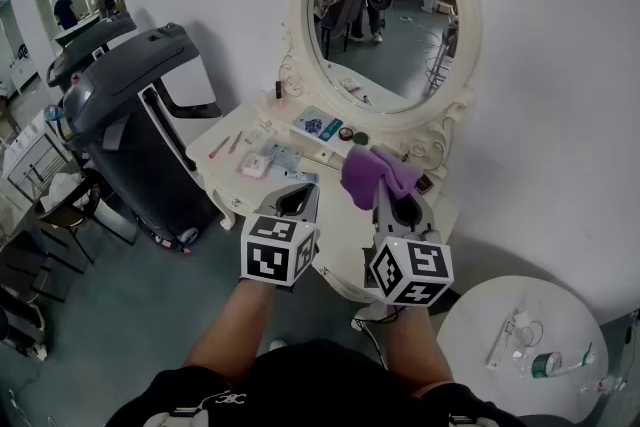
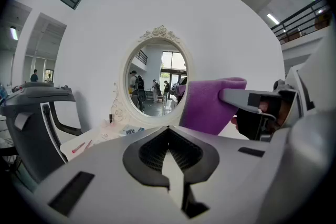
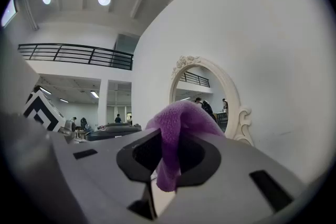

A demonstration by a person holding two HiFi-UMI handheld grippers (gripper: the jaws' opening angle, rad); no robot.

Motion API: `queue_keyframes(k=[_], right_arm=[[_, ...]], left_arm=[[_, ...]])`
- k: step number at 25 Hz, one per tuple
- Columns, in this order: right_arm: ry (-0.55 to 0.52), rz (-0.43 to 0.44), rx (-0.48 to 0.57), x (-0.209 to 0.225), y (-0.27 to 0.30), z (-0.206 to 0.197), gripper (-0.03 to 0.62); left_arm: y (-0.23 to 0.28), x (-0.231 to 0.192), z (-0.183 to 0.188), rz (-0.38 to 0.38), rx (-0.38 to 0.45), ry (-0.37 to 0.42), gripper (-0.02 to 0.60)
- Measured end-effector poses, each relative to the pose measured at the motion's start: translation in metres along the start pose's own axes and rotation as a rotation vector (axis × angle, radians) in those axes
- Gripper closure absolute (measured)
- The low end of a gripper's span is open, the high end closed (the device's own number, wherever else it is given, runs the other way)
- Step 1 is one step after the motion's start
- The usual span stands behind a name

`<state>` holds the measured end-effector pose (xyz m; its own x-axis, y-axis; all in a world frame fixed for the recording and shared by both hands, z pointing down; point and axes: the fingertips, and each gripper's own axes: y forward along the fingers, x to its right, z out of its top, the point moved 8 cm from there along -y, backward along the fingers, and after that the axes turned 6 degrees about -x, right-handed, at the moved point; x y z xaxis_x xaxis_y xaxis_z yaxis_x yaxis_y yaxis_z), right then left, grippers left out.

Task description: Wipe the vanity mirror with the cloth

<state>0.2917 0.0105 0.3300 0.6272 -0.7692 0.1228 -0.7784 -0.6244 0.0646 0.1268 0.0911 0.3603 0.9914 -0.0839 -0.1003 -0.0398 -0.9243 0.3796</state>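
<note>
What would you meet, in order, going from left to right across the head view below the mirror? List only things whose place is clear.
black machine → left gripper → purple cloth → round white table

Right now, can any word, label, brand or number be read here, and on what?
No text is readable.
Blue packet on vanity table: print too small.
Bottle on round table: label blurred.
Shirt logo: too small.
Cubes on the left gripper and right gripper: square markers, no letters.
</note>
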Motion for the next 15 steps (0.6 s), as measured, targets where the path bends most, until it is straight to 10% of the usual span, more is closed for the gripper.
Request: queue_keyframes(k=[15], right_arm=[[-0.022, -0.041, 0.005, -0.021, -0.011, -0.005, 0.537]], left_arm=[[-0.012, -0.003, -0.005, -0.039, 0.003, 0.012, 0.575]])
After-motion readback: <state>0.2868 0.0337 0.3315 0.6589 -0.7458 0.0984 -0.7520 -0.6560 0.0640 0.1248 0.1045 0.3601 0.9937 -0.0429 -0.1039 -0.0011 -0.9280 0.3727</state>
